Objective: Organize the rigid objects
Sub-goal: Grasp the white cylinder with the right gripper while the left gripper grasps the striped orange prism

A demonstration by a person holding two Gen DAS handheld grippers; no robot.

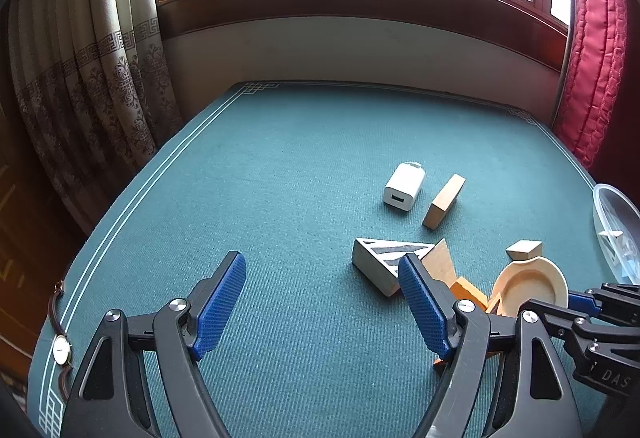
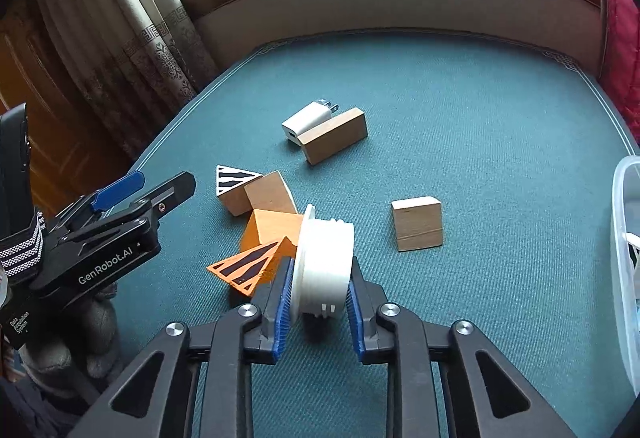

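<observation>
**R tongs pinching spool, L idle over cloth**

Right gripper [image 2: 318, 302], bottom centre of right wrist view, blue pads pressed on a white flanged spool [image 2: 324, 262]. Spool tipped on its side, flange toward the orange striped wedge [image 2: 248, 268], prob touching it; can't tell if the spool is off the green table cloth [image 2: 480, 118]. Left gripper [image 1: 320, 302], lower centre of left view, jaws spread, nothing btwn them. Clear bin [image 2: 626, 258] at right edge, likely the drop spot. Loose pieces mid-frame: white charger [image 2: 306, 120] just beside a long wood block [image 2: 334, 140]; square wood block [image 2: 418, 224] apart to the right.

Risks: pads grip a curved wall low on the spool, so it could roll or slip out on lift; flange could drag the orange wedge and knock the block pile.
</observation>
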